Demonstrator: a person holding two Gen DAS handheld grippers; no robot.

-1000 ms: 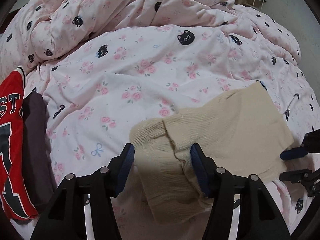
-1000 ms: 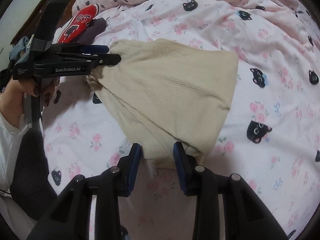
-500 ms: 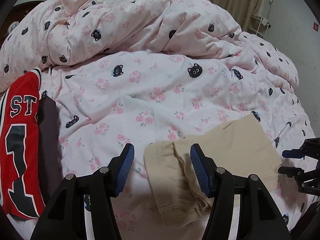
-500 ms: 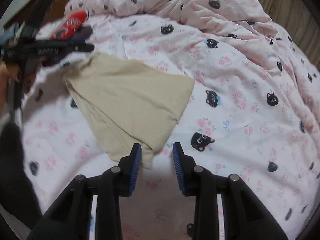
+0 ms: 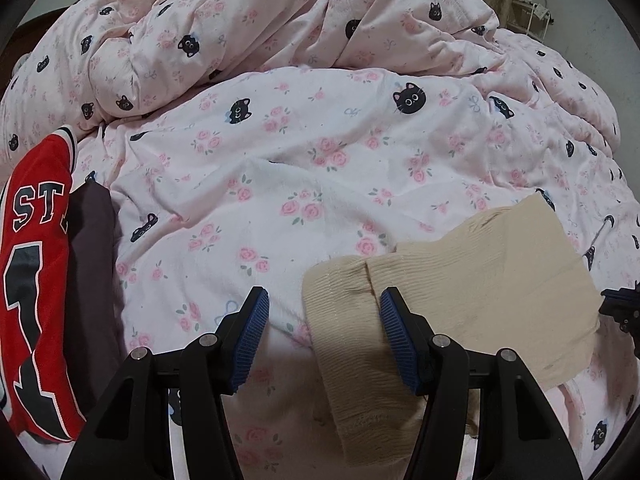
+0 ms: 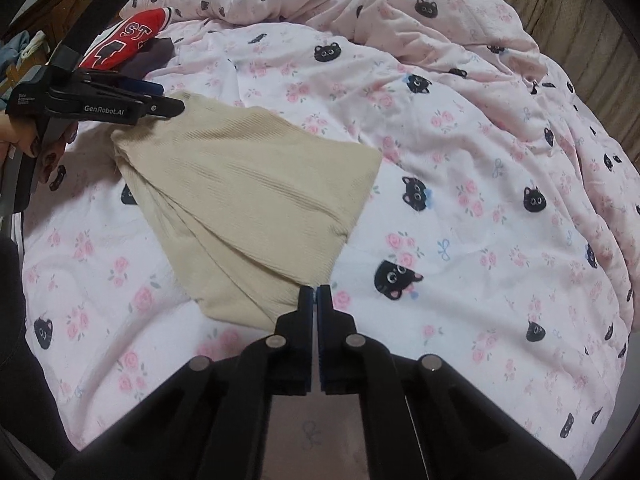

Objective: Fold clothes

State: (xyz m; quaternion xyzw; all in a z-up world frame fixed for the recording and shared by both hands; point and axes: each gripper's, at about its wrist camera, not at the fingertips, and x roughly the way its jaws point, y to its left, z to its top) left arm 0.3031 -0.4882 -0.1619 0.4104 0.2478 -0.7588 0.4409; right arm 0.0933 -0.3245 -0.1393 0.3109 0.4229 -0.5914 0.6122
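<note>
The beige garment [image 6: 256,200] I'm folding is a ribbed knit, lying as a layered wedge on the bed, left of centre in the right wrist view and at lower right in the left wrist view [image 5: 460,288]. Its narrow corner runs to my right gripper [image 6: 316,294], whose jaws are clenched with almost no gap; whether they pinch the corner's edge or merely meet beside it, I can't tell. My left gripper [image 5: 324,320] stands released, blue ridged pads wide apart over the garment's banded end, neither pad pressing it.

The duvet [image 5: 320,152] is soft pink cotton printed with roses and black cat faces, bunched into thick rolls along the top.

The left view shows a red jersey [image 5: 36,272] with white letters and a dark cloth [image 5: 92,280] beside it at the left edge; in the right view they are small, upper left. Only the right view shows the left gripper from the side [image 6: 92,104], a hand [image 6: 24,136] on its handle.

A second ago the right gripper's jaws stood apart around the garment's edge; now they are together. The left gripper's spread is unchanged.
</note>
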